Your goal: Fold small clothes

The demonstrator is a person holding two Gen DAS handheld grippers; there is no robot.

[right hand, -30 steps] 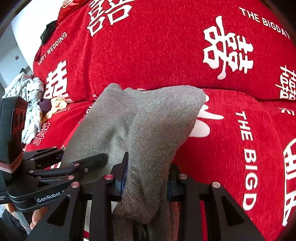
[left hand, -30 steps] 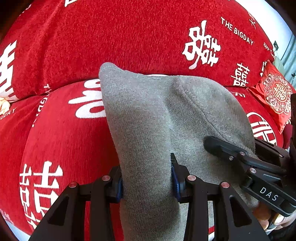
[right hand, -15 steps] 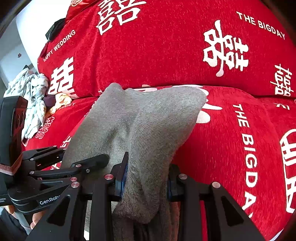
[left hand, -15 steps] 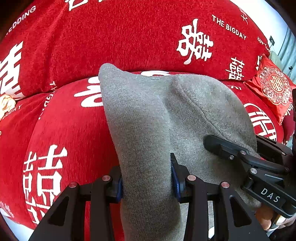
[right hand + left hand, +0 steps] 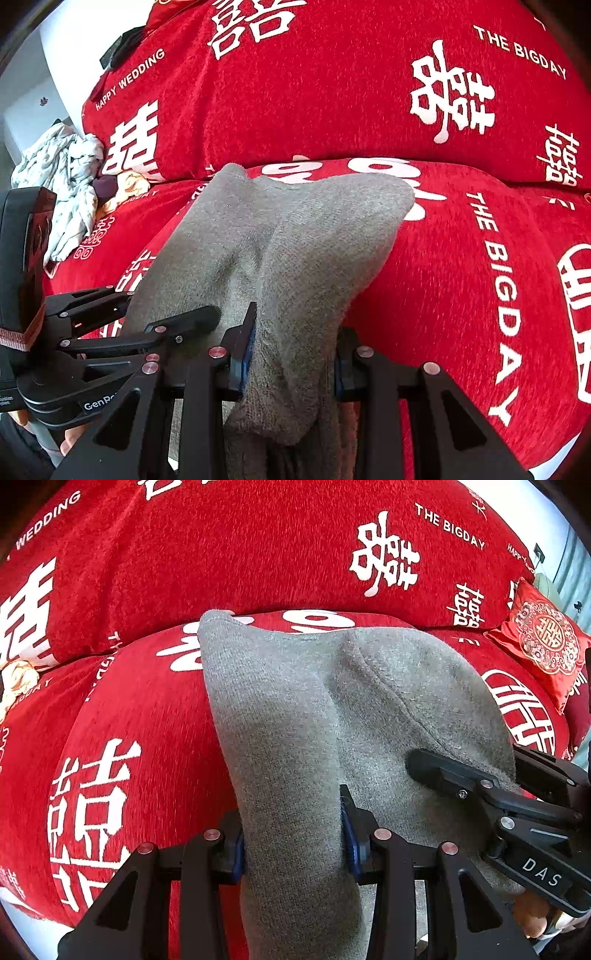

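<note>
A grey knitted garment (image 5: 295, 716) hangs stretched between both grippers above a red sofa cover. My left gripper (image 5: 293, 834) is shut on its left part, cloth bunched between the blue pads. My right gripper (image 5: 291, 354) is shut on its other part (image 5: 288, 258). The right gripper also shows in the left wrist view (image 5: 480, 786), clamped on the garment's right edge. The left gripper shows in the right wrist view (image 5: 155, 325) at the garment's left edge. The garment's far end droops toward the sofa seat.
The red sofa (image 5: 129, 738) with white characters fills both views, backrest (image 5: 332, 92) behind the seat. A red embroidered cushion (image 5: 539, 638) lies at the right. A crumpled pale cloth pile (image 5: 62, 177) sits at the sofa's left end.
Both grippers have moved slightly with the garment still held; the sofa backrest and cushion have shifted down in view. The grips have not changed.
</note>
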